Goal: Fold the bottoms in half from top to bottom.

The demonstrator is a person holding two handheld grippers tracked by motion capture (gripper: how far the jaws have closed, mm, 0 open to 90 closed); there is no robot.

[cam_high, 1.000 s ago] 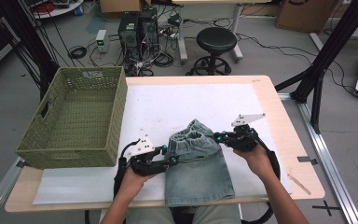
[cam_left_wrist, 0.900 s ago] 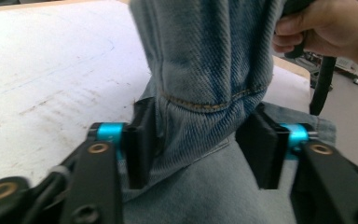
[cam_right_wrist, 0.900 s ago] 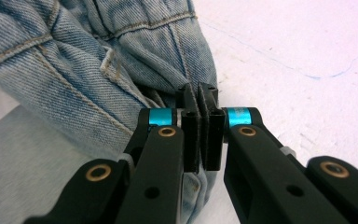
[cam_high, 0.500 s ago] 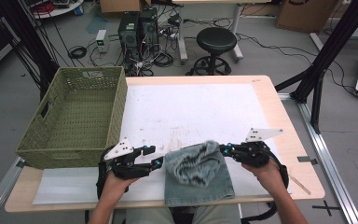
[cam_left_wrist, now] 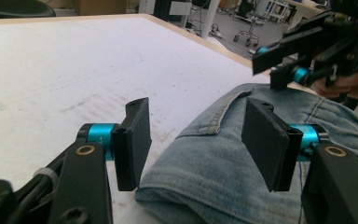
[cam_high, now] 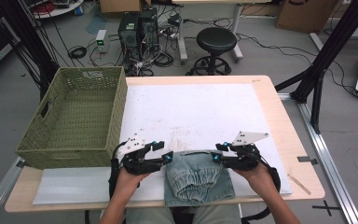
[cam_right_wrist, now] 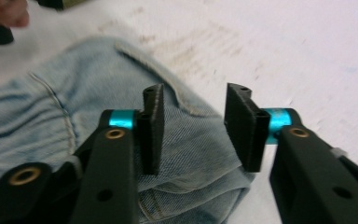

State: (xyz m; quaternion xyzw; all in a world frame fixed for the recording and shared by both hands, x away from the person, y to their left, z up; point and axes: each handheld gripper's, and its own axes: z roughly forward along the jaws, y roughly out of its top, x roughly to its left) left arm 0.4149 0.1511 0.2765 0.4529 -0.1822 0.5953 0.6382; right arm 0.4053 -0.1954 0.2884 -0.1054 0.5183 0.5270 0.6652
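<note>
A pair of blue denim shorts (cam_high: pixel 198 179) lies folded on the white mat (cam_high: pixel 191 107) near the table's front edge, also seen close up (cam_left_wrist: pixel 214 158) (cam_right_wrist: pixel 51 121). My left gripper (cam_high: pixel 164 151) (cam_left_wrist: pixel 198 112) sits at the denim's left edge; its jaws have just been opening and stand open, with the fold low between them but untouched. My right gripper (cam_high: pixel 217 152) (cam_right_wrist: pixel 195 93) hovers over the denim's right edge; its jaws have just been opening and the pads press on nothing. The left gripper view also shows the right gripper (cam_left_wrist: pixel 289 60) across the denim.
A green woven basket (cam_high: pixel 65 156) stands on the table's left side, close to my left hand. The white mat stretches bare toward the far edge. Beyond the wooden table edge (cam_high: pixel 282 116) are a black stool (cam_high: pixel 216 39), computer towers (cam_high: pixel 137 25) and cables.
The denim, held up at its top edge a second ago, now lies folded on the mat. Both grippers came down toward the front edge, and the right gripper's jaws spread and let go.
</note>
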